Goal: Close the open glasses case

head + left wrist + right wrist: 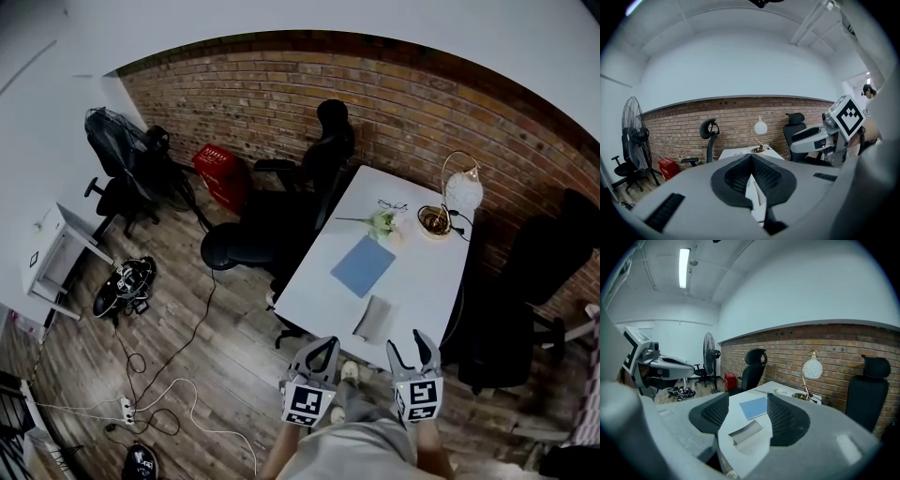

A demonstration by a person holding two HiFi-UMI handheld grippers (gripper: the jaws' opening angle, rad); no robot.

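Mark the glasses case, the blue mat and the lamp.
glasses case (375, 319), head view, middle of its grey body.
blue mat (364, 265), head view, centre of its top face.
lamp (463, 191), head view, on the white globe shade.

Brick wall (394, 94) runs right across, far beyond the fingers (323, 354), and a white counter (427, 277) stretches straight out ahead of them. A globe lamp (463, 190) sits at its far end. One black office chair (323, 150) stands ahead-left of the fingers, another (516, 300) to their right. Wood-plank floor (187, 319) spreads out to the left, with a standing fan (633, 131) and a red crate (220, 173). A ceiling strip light (684, 268) glows overhead.
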